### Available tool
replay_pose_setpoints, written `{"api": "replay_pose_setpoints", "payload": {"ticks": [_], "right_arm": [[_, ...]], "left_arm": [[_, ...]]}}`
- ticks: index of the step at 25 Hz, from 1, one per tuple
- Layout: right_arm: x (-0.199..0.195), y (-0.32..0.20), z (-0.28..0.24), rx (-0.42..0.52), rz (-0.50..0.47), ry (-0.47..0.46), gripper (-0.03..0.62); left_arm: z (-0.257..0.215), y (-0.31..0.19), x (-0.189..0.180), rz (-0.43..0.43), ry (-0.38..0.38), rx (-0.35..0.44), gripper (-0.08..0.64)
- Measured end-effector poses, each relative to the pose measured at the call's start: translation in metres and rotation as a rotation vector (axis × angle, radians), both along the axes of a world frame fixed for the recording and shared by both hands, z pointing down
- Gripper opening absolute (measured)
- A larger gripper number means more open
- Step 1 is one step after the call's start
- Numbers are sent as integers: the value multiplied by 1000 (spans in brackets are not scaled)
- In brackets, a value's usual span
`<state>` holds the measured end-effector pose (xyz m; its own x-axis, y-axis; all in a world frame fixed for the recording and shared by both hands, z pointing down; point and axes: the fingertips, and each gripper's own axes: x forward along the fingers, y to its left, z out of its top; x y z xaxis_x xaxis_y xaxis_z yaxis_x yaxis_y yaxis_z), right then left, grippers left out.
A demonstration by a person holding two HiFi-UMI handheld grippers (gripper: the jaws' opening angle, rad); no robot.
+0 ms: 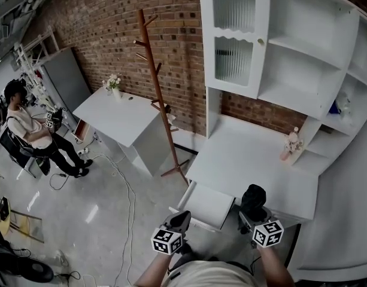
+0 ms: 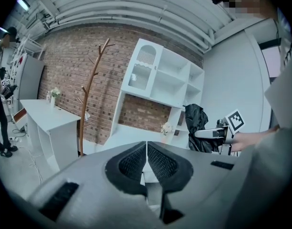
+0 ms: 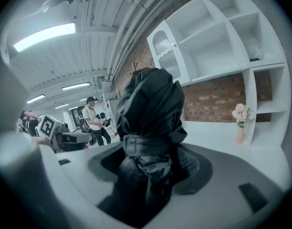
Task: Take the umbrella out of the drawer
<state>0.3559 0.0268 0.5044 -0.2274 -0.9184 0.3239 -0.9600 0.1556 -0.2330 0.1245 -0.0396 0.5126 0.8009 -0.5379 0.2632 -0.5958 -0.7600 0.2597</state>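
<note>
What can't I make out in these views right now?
Drawer front corner: head view, hidden behind the left gripper.
Umbrella lower end: right gripper view, sunk between the right gripper's jaws.
Shelf items: head view, too small to identify.

- 2 grippers: left gripper (image 1: 181, 219), right gripper (image 1: 254, 215).
- 1 umbrella (image 3: 153, 109), between the right jaws.
- 1 drawer (image 1: 207, 205), just beyond the left jaws.
- 1 coat stand (image 1: 156, 88), far past them.
- 2 flower vases (image 1: 114, 84) (image 1: 291, 142).
- 1 person (image 1: 26, 130), well left of them.
</note>
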Motion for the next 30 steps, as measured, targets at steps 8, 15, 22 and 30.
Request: {"api": "replay_pose_setpoints", "payload": {"ticks": [8, 15, 22, 30], "right_arm": [[5, 36, -17, 37, -26, 9, 275], [-13, 45, -35, 77, -67, 17, 275], [-37, 46, -56, 135, -36, 17, 275], [-52, 49, -84, 209, 76, 20, 275]], "left_arm": [[-25, 34, -13, -52, 19, 30, 29], [-54, 48, -39, -89, 29, 71, 29], [-67, 51, -70, -74, 39, 90, 29], [-81, 25, -116, -66, 39, 127, 29]]}}
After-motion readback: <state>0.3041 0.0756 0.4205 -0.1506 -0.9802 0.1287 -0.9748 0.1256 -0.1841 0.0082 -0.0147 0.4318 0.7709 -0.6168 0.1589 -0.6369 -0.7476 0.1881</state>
